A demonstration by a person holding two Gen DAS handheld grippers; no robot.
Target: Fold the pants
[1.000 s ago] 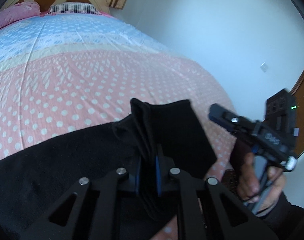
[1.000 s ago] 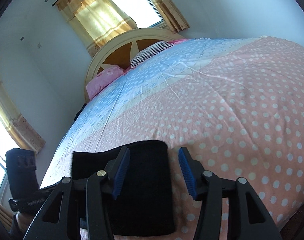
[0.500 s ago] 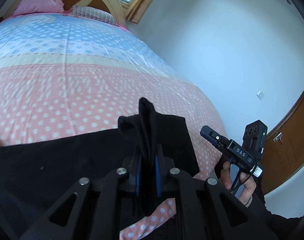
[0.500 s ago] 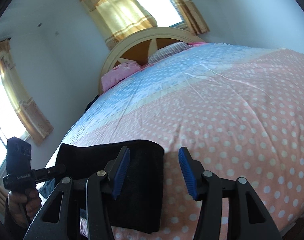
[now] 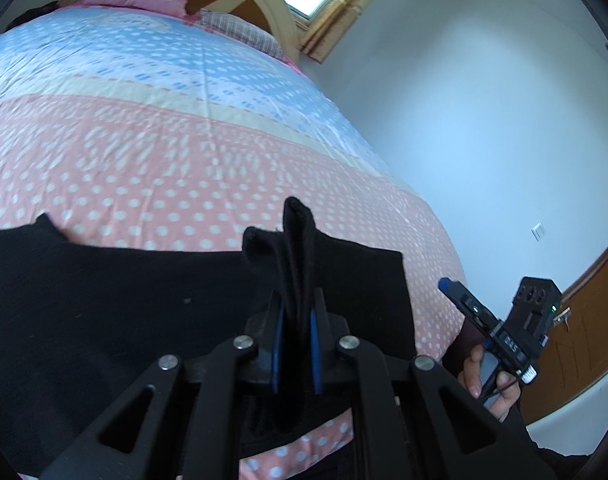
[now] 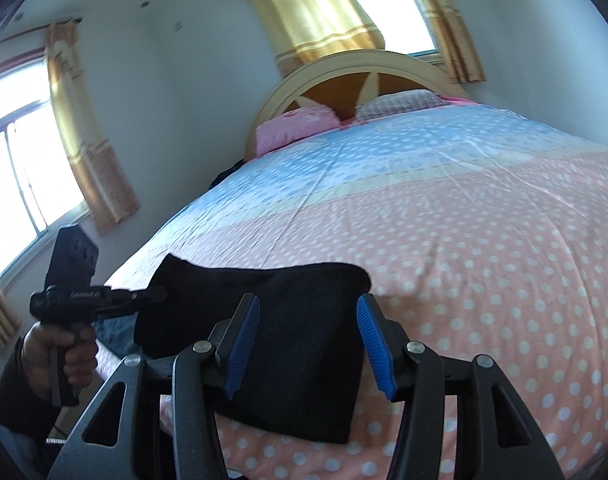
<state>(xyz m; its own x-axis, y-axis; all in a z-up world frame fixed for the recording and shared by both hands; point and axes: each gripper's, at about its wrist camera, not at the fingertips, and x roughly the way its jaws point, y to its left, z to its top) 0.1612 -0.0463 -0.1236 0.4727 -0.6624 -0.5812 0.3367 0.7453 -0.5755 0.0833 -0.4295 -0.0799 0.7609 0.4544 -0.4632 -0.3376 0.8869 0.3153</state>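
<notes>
Black pants (image 5: 104, 300) lie across the near end of the bed, partly folded. My left gripper (image 5: 296, 344) is shut on a raised fold of the black fabric, which sticks up between its blue pads. In the right wrist view the pants (image 6: 288, 280) show as a thick dark stack near the bed's front edge. My right gripper (image 6: 308, 340) hovers just above that stack, open, with nothing pinched. Each view catches the other gripper in a hand: the right gripper (image 5: 449, 284) off the bed's right side, the left gripper (image 6: 158, 292) at the pants' left edge.
The bed carries a quilt (image 6: 483, 240), pink with white dots near me and blue farther back. Pillows (image 6: 296, 128) lean on a curved headboard (image 6: 363, 68). Curtained windows (image 6: 20, 184) sit behind and to the left. A white wall (image 5: 483, 140) and a wooden door (image 5: 583, 320) stand right of the bed.
Both views have rolled and swung. The left gripper, still clamped on the fabric, has carried its fold sideways across the bed's near end. The right gripper stays open above the pants.
</notes>
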